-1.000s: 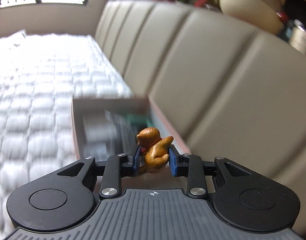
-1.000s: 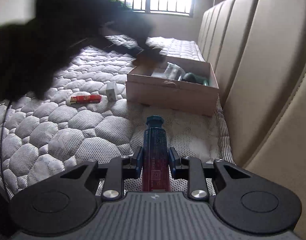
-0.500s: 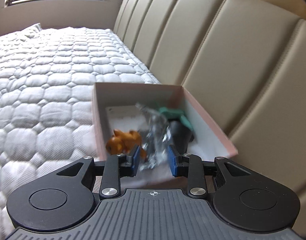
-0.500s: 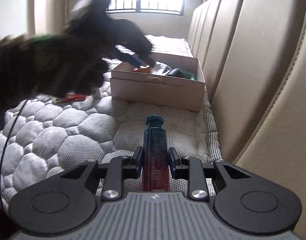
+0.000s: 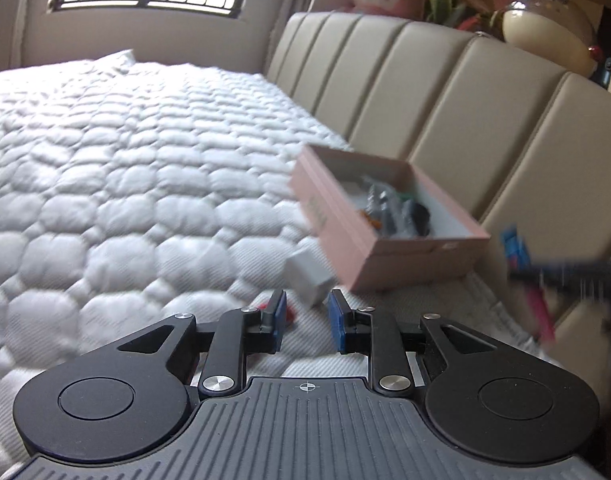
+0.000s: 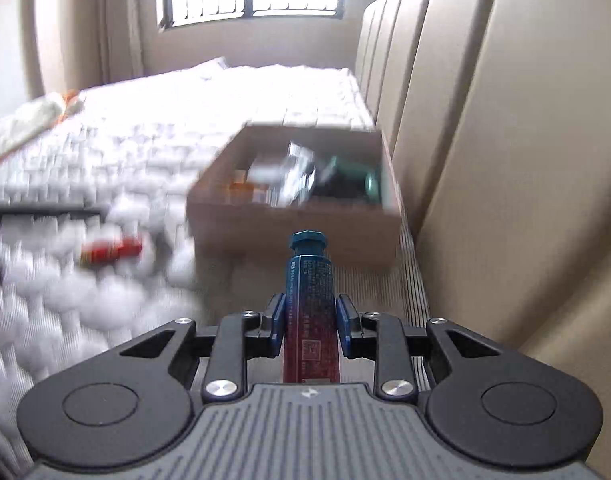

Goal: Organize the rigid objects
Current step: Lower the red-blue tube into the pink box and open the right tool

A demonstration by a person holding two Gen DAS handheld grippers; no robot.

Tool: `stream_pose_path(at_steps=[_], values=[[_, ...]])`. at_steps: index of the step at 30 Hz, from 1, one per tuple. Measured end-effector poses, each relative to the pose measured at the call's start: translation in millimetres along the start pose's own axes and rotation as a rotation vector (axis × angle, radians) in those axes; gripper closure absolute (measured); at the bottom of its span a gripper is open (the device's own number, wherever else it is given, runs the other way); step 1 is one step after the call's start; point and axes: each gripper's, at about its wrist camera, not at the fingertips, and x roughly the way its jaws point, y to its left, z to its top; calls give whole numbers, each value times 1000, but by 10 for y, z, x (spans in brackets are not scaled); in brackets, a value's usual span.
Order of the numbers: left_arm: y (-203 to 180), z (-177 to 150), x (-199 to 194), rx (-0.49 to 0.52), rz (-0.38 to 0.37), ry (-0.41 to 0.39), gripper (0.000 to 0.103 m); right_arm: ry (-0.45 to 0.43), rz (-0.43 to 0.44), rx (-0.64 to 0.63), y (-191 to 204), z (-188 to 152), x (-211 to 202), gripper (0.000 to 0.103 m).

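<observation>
Left gripper (image 5: pixel 306 311) fingers empty, just narrowed, over the bed (image 5: pixel 145 184); right gripper (image 6: pixel 310 312) fingers clamping a tube (image 6: pixel 311 304) near the box (image 6: pixel 293 224).

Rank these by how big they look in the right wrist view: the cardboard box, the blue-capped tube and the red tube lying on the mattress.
1. Open brown cardboard box, largest.
2. Blue-capped red and blue tube, though it sits nearest the camera, which inflates it.
3. Small red tube on the quilted mattress, smallest and blurred.

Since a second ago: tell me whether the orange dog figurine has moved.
Yes. It left the left gripper, whose jaws have just been closing with nothing between them, and now lies inside the pink box against the beige headboard.
</observation>
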Motion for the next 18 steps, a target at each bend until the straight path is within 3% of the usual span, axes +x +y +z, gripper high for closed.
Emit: stream_pose_path(at_steps=[4, 6, 7, 9, 12, 15, 18], values=[[186, -147, -92, 4, 23, 43, 78, -71, -34, 86, 59, 675, 276, 76], [251, -176, -122, 21, 32, 53, 78, -111, 5, 105, 84, 1011, 426, 52], [277, -188, -140, 31, 36, 55, 78, -110, 7, 114, 88, 1164, 512, 30], [337, -230, -162, 54, 43, 53, 78, -127, -54, 145, 84, 1295, 571, 26], [411, -247, -111, 52, 40, 55, 78, -137, -46, 128, 88, 1170, 482, 25], [425, -241, -68, 33, 35, 47, 78, -156, -64, 60, 222, 831, 376, 20], [400, -222, -92, 26, 36, 27, 78, -135, -6, -60, 505, 500, 364, 21]])
